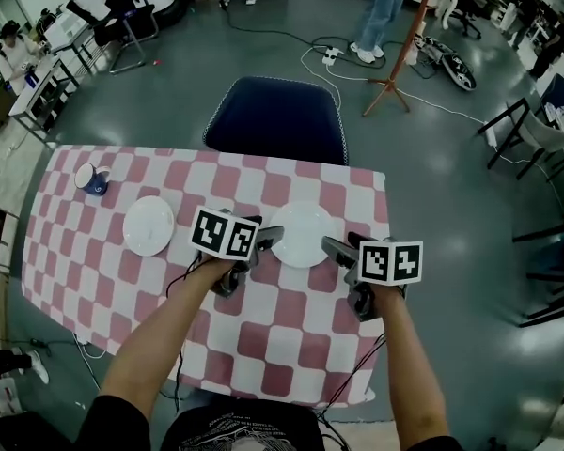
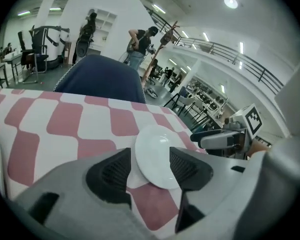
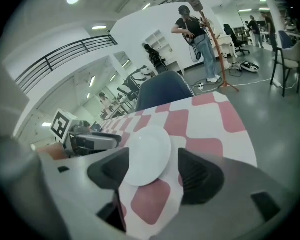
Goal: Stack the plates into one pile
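Centre plate, unstacked; left claw, right claw gape empty. We'd best pinch its rim, carry to nine-o'clock plate.

A pink-and-white checked tablecloth spreads beneath the fingers of the left gripper and the fingers of the right gripper. Far to the left of the left fingers, a small blue-and-white cup sits on the cloth. Straight beyond both pairs of fingers stands a dark blue chair. Farther beyond, on the grey floor, are a white power strip with cables, a wooden tripod stand and a person in jeans.
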`<state>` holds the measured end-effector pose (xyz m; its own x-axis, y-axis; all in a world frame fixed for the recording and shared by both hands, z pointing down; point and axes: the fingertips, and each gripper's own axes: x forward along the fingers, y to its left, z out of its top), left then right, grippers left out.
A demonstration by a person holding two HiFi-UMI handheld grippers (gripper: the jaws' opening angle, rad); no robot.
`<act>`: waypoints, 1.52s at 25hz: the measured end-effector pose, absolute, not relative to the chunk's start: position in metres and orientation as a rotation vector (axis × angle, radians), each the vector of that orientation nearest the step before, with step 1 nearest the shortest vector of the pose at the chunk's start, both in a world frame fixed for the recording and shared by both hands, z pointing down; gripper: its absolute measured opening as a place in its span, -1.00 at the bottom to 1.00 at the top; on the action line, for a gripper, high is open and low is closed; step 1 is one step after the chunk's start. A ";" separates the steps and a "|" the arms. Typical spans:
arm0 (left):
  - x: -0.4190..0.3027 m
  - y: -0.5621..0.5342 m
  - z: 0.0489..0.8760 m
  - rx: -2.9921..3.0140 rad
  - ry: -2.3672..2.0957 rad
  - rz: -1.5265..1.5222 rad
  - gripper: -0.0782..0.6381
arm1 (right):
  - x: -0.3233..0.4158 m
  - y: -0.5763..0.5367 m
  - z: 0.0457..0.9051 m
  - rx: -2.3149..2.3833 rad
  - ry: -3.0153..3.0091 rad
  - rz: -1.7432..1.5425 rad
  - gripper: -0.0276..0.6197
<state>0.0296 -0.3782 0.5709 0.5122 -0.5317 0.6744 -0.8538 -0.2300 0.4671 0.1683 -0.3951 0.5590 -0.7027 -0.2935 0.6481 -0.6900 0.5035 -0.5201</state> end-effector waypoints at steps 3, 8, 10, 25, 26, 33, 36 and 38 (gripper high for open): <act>0.031 -0.381 0.580 1.871 -1.124 0.465 -0.09 | 0.168 -0.396 0.573 0.785 -2.234 1.129 0.03; 0.036 -0.383 0.592 1.820 -1.086 0.443 -0.10 | 0.165 -0.398 0.585 0.765 -2.209 1.152 -0.01; 0.034 -0.381 0.596 1.811 -1.088 0.454 -0.14 | 0.162 -0.399 0.586 0.761 -2.211 1.172 -0.03; 0.028 -0.378 0.606 1.746 -1.156 0.499 -0.57 | 0.162 -0.401 0.599 0.825 -2.125 1.324 -0.59; 0.028 -0.378 0.606 1.748 -1.159 0.502 -0.57 | 0.164 -0.402 0.601 0.846 -2.117 1.309 -0.71; 0.017 -0.377 0.589 1.765 -1.221 0.470 -0.63 | 0.158 -0.402 0.591 0.877 -2.151 1.339 -0.78; 0.005 -0.374 0.574 1.780 -1.267 0.457 -0.64 | 0.147 -0.399 0.580 0.857 -2.186 1.317 -0.78; -0.005 -0.371 0.566 1.782 -1.295 0.440 -0.64 | 0.136 -0.397 0.574 0.836 -2.210 1.312 -0.78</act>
